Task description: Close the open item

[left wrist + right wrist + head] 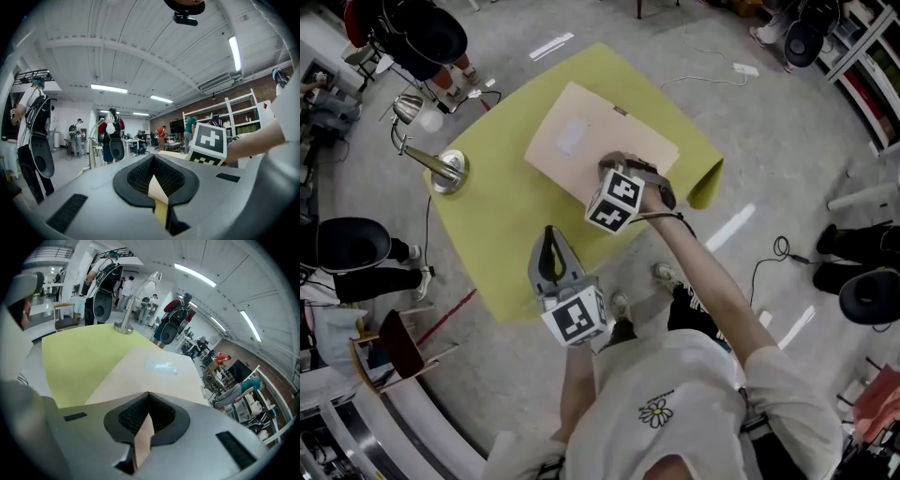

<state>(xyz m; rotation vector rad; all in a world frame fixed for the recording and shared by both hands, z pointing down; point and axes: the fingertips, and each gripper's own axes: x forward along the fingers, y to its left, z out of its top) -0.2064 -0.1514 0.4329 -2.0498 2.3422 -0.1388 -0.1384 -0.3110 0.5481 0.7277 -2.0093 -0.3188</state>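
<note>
Lying flat with its cover down, a beige folder (551,155) sits at the upper middle of the head view on a yellow-green desk (502,239), a pale label patch showing on its top. The right claw (607,171) hangs over the folder's lower right edge, its marker cube (615,200) turned toward the camera and its jaws hidden beneath the body. The left claw (550,234) is lower in the frame, over the desk's near part, well apart from the folder, jaws together. A chrome lamp (441,169) stands at the desk's left corner.

From the left gripper view, the left claw (153,158) points level across the room with its jaws met at the tip and nothing held; only a sliver of beige and yellow shows through the slit behind them. The right claw's marker cube (210,143) and a forearm fill the right of the frame, with people standing in the background at left.

From the right gripper view, the right claw (149,395) is tilted down over the folder (157,373), jaws pressed together on nothing. The folder stretches toward the upper right, the desk (79,359) spreads to the left, and the lamp (125,326) rises at the far corner.
</note>
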